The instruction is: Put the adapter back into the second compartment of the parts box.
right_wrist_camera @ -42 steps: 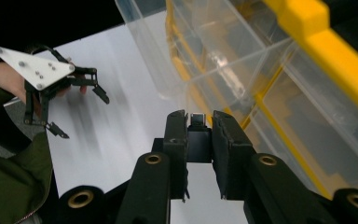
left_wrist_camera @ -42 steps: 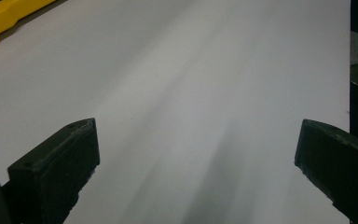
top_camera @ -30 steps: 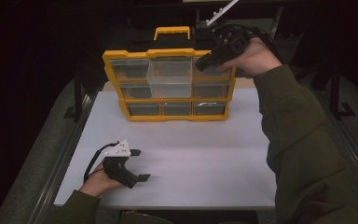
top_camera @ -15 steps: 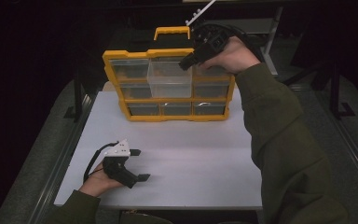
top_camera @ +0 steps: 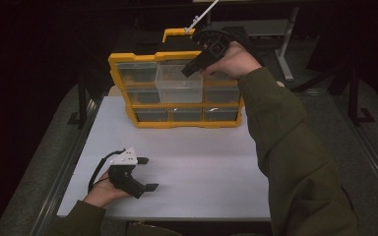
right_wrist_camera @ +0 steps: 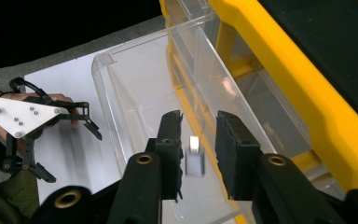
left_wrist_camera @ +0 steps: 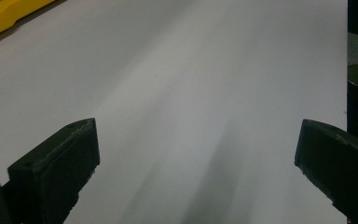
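Observation:
A yellow organizer (top_camera: pixel 187 124) with clear drawers stands at the back of the white table (top_camera: pixel 202 162). Its top middle drawer (top_camera: pixel 177 91) is pulled out. My right gripper (top_camera: pixel 189 71) hangs over that drawer (right_wrist_camera: pixel 135 79), pointing down into it. Its jaws have just been opening. A small white-and-grey piece (right_wrist_camera: pixel 195 161), blurred, sits between them with a gap on each side, above the drawer's floor. My right gripper (right_wrist_camera: pixel 198 121) is open. My left gripper (top_camera: pixel 148 173) rests on the table near the front left, open, with bare white surface between its jaws (left_wrist_camera: pixel 196 158).
The organizer's yellow frame (right_wrist_camera: pixel 284 79) runs close along the right of the open drawer. Its yellow carry handle (top_camera: pixel 177 33) sticks up at the back. A yellow corner (left_wrist_camera: pixel 4 18) of the box shows at the left gripper view's top left. Dark floor surrounds the table.
My right hand has moved left and a little down, from the organizer's top right corner to above the pulled-out drawer. The left hand has stayed where it was.

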`<state>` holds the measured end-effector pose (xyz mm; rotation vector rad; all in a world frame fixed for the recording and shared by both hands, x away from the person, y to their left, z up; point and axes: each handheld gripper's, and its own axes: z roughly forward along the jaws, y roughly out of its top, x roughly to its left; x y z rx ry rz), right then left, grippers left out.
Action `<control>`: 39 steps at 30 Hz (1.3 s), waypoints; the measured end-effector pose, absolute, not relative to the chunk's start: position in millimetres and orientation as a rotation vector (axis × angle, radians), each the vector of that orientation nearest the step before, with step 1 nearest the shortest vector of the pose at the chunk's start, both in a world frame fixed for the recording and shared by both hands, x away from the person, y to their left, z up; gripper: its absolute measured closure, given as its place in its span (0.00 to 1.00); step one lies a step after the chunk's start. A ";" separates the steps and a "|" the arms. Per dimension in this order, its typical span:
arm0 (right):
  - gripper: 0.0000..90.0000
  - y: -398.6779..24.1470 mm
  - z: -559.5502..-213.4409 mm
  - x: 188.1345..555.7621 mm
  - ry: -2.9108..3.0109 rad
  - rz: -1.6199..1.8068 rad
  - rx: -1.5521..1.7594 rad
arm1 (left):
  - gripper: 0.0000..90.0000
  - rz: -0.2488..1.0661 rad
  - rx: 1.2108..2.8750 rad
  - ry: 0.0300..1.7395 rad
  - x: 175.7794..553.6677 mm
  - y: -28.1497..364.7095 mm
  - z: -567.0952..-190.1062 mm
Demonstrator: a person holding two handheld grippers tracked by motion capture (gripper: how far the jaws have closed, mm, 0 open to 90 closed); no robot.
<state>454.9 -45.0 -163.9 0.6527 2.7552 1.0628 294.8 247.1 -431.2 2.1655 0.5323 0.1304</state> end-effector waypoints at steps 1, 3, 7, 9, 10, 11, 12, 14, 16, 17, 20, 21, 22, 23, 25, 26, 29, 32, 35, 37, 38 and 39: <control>0.76 -45.6 -163.5 454.9 2.750 1.067 0.655 | 0.00 0.130 2.166 0.532 294.8 247.2 -431.1; 0.76 -46.7 -162.6 454.8 2.743 1.074 0.658 | 0.00 0.130 2.165 0.533 294.9 247.3 -431.2; 0.83 -51.5 -159.6 453.0 2.744 1.087 0.657 | 0.00 0.128 2.164 0.535 295.1 246.9 -431.5; 0.88 -55.0 -158.1 451.7 2.752 1.096 0.668 | 0.00 0.127 2.163 0.537 295.0 246.4 -431.9; 0.91 -57.2 -157.4 451.2 2.757 1.100 0.666 | 0.00 0.126 2.165 0.537 295.1 246.4 -432.0; 0.94 -59.4 -156.5 450.1 2.759 1.104 0.673 | 0.00 0.126 2.165 0.538 295.2 246.3 -432.2; 0.96 -61.9 -155.7 449.2 2.757 1.109 0.674 | 0.00 0.125 2.164 0.541 295.3 246.4 -432.2; 0.98 -67.4 -154.0 447.0 2.758 1.126 0.669 | 0.00 0.124 2.161 0.547 295.4 246.7 -432.5; 0.98 -73.4 -152.4 444.8 2.745 1.140 0.669 | 0.00 0.124 2.163 0.548 295.8 246.7 -432.5; 0.98 -76.6 -151.6 443.6 2.740 1.143 0.673 | 0.00 0.125 2.164 0.546 296.0 246.4 -432.6; 0.98 -87.5 -150.1 440.5 2.718 1.163 0.694 | 0.00 0.124 2.165 0.551 295.9 245.9 -433.1; 0.98 -91.2 -150.0 439.5 2.713 1.166 0.701 | 0.00 0.124 2.163 0.552 295.9 245.9 -433.1; 0.98 -94.8 -150.1 438.7 2.706 1.168 0.705 | 0.00 0.123 2.163 0.554 296.0 246.1 -433.1; 0.98 -98.4 -150.3 437.7 2.702 1.170 0.712 | 0.00 0.124 2.162 0.556 295.9 246.4 -433.2; 0.97 -105.3 -151.5 435.5 2.692 1.180 0.712 | 0.00 0.125 2.163 0.557 296.0 247.0 -433.4; 0.97 -108.2 -152.5 434.4 2.687 1.185 0.713 | 0.00 0.125 2.166 0.556 296.2 247.2 -433.5; 0.94 -115.6 -157.4 430.8 2.684 1.187 0.718 | 0.00 0.126 2.168 0.556 296.4 247.1 -433.8; 0.90 -121.1 -164.0 426.3 2.679 1.185 0.719 | 0.00 0.127 2.172 0.555 295.7 247.4 -434.0; 0.85 -124.8 -171.0 421.6 2.672 1.182 0.712 | 0.00 0.126 2.164 0.564 294.5 248.5 -434.3; 0.81 -126.5 -176.0 418.4 2.663 1.178 0.704 | 0.00 0.128 2.168 0.562 294.5 249.6 -434.3; 0.79 -127.1 -178.5 416.9 2.662 1.180 0.706 | 0.00 0.128 2.167 0.565 294.3 249.9 -434.4; 0.76 -127.7 -181.1 415.6 2.661 1.177 0.704 | 0.00 0.128 2.162 0.569 294.1 249.7 -434.4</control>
